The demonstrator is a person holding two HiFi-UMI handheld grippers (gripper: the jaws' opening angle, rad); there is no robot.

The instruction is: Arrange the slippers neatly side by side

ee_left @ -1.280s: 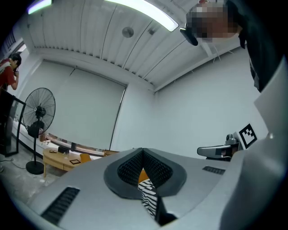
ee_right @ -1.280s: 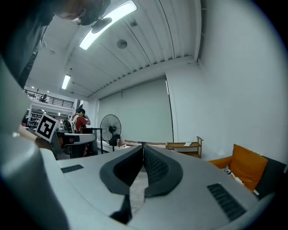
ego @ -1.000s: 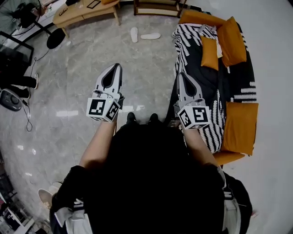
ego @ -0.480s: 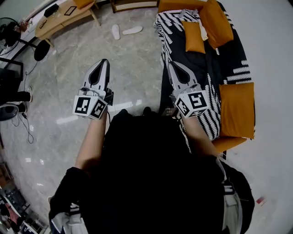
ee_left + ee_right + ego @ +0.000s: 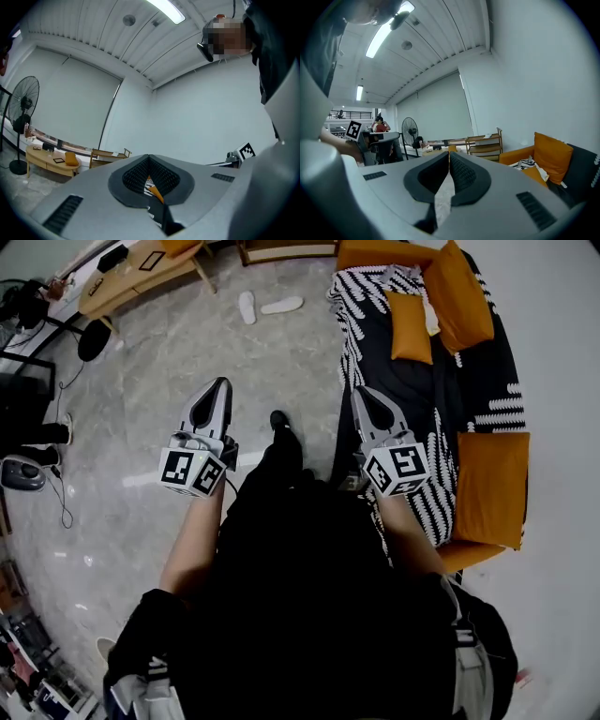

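Note:
Two white slippers lie far off on the grey floor in the head view: one [image 5: 247,307] points up and down, the other [image 5: 282,305] lies crosswise to its right, the two at an angle to each other. My left gripper [image 5: 222,385] is held at waist height, far short of them, jaws shut and empty. My right gripper [image 5: 363,393] hangs level with it beside the sofa, also shut and empty. In both gripper views the jaws [image 5: 148,158] [image 5: 449,153] meet at the tips with nothing between them. Neither gripper view shows the slippers.
A sofa [image 5: 441,409] with a black-and-white throw and orange cushions [image 5: 410,326] runs along the right. A low wooden table [image 5: 141,268] and a shelf stand at the far end. A fan base [image 5: 93,340] and cables lie at the left. My black shoe [image 5: 279,419] steps forward.
The view has shifted as I walk; one foot has swung forward between the grippers. Both grippers stay shut and level. The slippers have not moved from their place on the floor.

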